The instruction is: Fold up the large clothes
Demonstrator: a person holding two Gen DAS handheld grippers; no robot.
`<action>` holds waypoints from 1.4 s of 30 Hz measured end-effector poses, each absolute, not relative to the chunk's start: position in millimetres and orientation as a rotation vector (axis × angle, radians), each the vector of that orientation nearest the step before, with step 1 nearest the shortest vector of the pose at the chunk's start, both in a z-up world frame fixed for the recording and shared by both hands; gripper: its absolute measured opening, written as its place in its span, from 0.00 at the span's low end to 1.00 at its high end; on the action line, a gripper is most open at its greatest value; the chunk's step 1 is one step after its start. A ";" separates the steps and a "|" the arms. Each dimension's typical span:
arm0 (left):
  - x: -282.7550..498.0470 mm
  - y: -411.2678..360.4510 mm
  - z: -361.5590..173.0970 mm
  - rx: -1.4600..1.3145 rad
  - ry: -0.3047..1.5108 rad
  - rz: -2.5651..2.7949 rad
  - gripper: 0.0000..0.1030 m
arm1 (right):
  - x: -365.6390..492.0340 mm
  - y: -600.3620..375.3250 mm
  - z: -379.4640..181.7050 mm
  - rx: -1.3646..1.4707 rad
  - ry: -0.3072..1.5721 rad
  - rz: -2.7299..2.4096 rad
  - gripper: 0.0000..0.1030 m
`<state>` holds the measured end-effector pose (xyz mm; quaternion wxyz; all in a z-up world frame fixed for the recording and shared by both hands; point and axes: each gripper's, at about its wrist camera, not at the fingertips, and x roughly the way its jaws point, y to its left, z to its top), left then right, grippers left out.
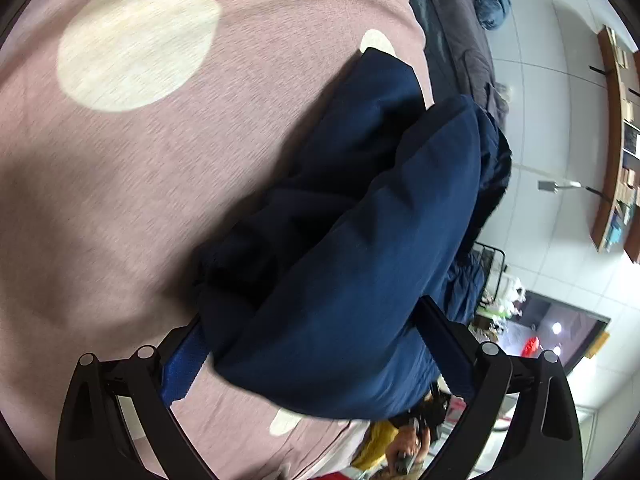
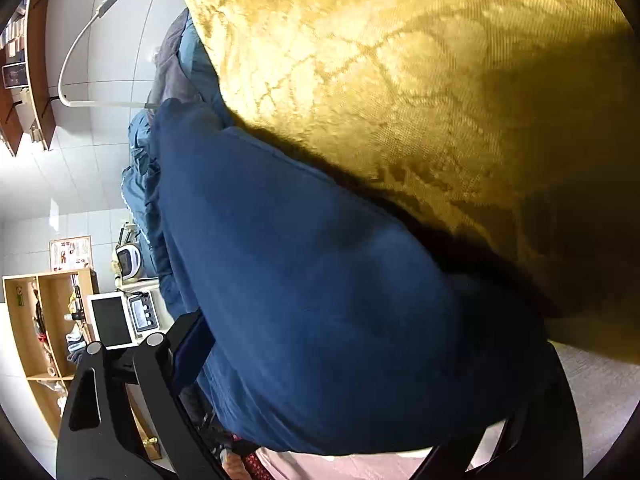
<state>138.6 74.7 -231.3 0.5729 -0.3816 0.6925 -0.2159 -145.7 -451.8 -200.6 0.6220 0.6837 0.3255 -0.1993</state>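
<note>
A dark blue garment hangs bunched between the fingers of my left gripper, which is shut on it, above a pink bedspread with cream dots. In the right wrist view the same blue garment fills the space between the fingers of my right gripper, which is shut on it. The garment hides both sets of fingertips. It is lifted and drapes down toward the bed.
A gold patterned pillow or cover lies close to the right of the garment. Grey and teal bedding is piled at the bed's far edge. A wooden shelf unit and a wall shelf stand beyond.
</note>
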 end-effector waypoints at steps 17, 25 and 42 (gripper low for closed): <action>242.8 28.7 -217.0 -0.456 1.617 -0.765 0.91 | -142.3 -451.5 -197.7 1.549 0.826 -0.476 0.89; 251.8 -10.7 -230.0 -0.273 1.628 -0.744 0.93 | -139.0 -451.3 -192.4 1.491 0.840 -0.519 0.84; 205.6 -4.9 -132.7 -0.350 1.427 -0.759 0.24 | -85.8 -400.6 -65.4 1.020 0.946 -0.484 0.30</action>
